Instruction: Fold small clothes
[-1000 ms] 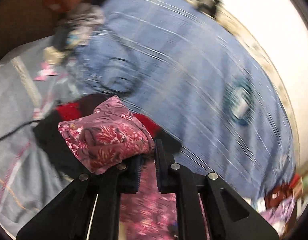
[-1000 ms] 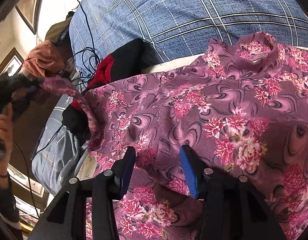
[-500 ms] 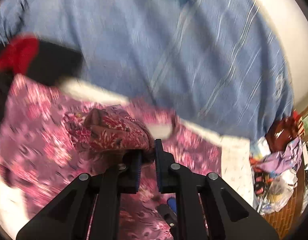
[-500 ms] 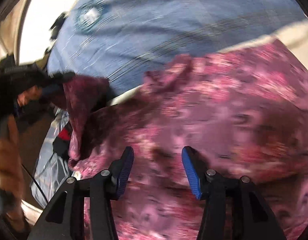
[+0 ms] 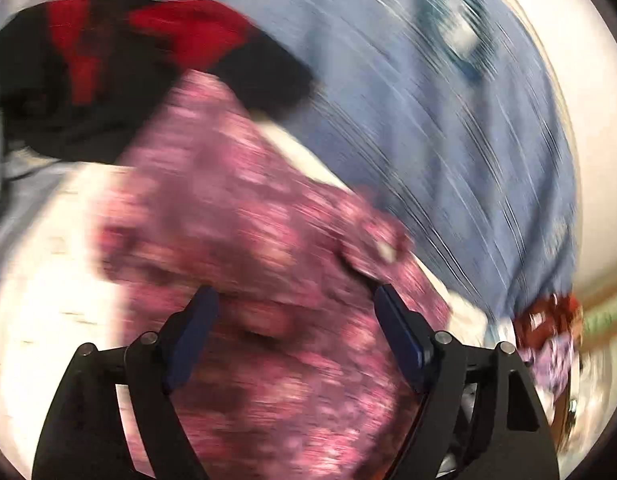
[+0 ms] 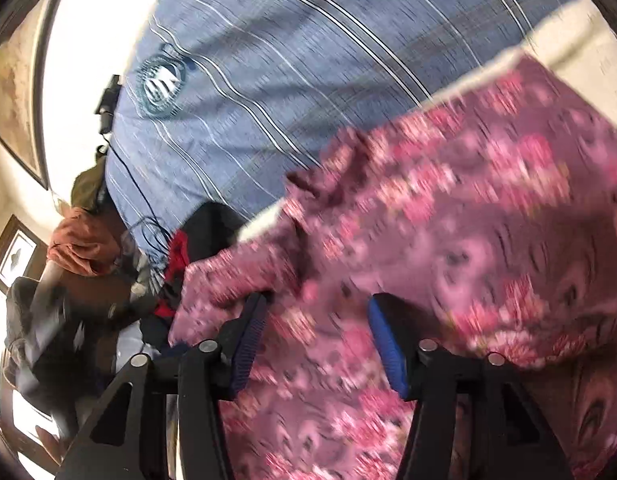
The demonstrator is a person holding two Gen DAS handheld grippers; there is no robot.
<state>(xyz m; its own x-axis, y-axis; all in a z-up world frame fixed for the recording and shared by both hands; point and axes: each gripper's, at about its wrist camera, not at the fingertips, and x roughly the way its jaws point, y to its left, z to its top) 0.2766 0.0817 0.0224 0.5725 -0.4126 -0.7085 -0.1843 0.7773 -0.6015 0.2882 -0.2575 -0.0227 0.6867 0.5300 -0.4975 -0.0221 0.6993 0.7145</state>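
Under both opening hand-held grippers, floral garment [image 5: 244, 240], unpinched, on pale surface [image 5: 48, 288]

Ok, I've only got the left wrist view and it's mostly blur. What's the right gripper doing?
Observer: The right gripper is over the floral top, jaws opening, with nothing pinched between them.
Operator: Anything beside the top on that side I could snag?
Observer: Yes, a thin black cable runs down the edge of the blue bedding toward the red-and-black garment.
Operator: And past the cable?
Observer: An orange cloth lies bunched there.
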